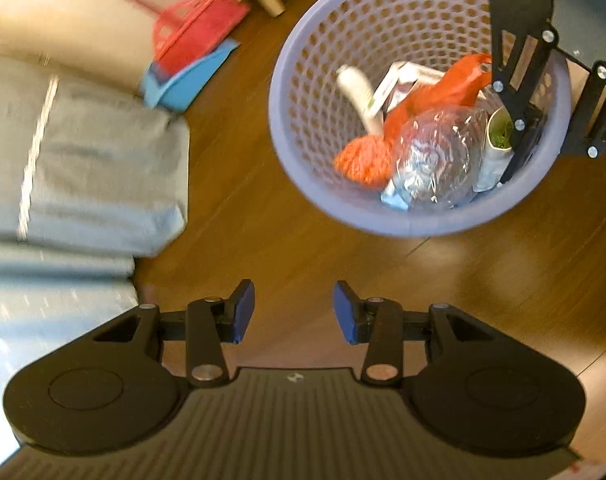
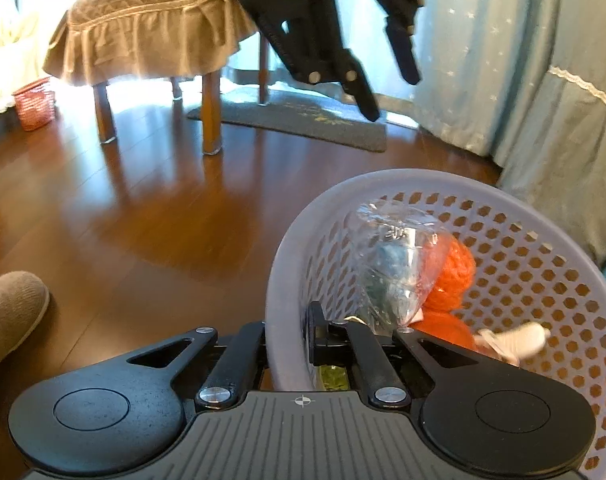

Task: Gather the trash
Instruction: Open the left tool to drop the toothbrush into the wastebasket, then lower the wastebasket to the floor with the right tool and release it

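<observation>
A lavender perforated basket [image 1: 383,224] stands on the wooden floor. It holds a clear plastic bag [image 1: 435,156], an orange net [image 1: 363,160], a red wrapper [image 1: 455,84], a white tube [image 1: 359,92] and a small box [image 1: 399,84]. My left gripper [image 1: 294,296] hovers over bare floor short of the basket, open, with nothing between its blue pads [image 1: 243,312]. My right gripper [image 2: 287,328] is shut on the near rim of the basket [image 2: 423,178], one finger inside and one outside. The left gripper [image 2: 391,96] also hangs at the top of the right wrist view.
A red broom and blue dustpan [image 1: 191,52] lean beside grey-blue fabric [image 1: 83,168]. A chair with a tan cover [image 2: 151,28], a dark mat [image 2: 303,120] and a small red basket [image 2: 35,104] stand farther off. A person's slippered foot [image 2: 11,312] rests at the left.
</observation>
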### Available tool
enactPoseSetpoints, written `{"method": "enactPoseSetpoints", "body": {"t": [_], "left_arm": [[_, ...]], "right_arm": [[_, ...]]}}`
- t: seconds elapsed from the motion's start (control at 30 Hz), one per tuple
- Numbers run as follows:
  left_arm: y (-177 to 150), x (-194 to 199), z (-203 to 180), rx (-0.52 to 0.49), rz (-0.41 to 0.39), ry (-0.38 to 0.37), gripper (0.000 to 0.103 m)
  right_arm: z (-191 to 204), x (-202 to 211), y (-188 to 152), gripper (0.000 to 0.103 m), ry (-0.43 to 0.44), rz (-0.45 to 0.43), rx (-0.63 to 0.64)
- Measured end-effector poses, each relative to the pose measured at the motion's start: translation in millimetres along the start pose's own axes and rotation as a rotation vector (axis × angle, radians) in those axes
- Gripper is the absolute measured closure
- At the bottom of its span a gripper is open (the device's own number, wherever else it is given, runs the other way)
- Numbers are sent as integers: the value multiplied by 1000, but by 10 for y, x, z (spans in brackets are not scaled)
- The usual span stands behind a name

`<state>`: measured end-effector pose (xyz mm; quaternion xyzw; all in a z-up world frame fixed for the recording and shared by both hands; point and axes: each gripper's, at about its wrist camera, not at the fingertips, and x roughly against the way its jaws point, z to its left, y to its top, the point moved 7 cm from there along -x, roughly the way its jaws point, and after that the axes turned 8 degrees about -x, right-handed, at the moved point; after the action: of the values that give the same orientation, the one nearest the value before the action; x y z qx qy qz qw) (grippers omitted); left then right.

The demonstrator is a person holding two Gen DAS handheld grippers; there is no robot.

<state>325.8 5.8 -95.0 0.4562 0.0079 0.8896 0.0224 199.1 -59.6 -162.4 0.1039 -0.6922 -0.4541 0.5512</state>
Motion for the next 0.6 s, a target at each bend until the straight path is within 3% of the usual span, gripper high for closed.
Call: {"method": "enactPoseSetpoints", "body": {"t": [0.17,0.47,0.53,0.6], "left_arm": [[-219,-151,-138,130,16,-42,65],[-290,-247,-519,340,-20,-117,64],[-273,-226,-559,382,-40,-124,64],[-255,-211,-599,409,-55,-137,64]], "right_arm": [[-31,-4,14,101,20,-2,-1],[13,40,-12,99,-40,21,-15],[21,66,-19,89,-51,21,-17],[44,96,-19,61,-52,20,-16]]}}
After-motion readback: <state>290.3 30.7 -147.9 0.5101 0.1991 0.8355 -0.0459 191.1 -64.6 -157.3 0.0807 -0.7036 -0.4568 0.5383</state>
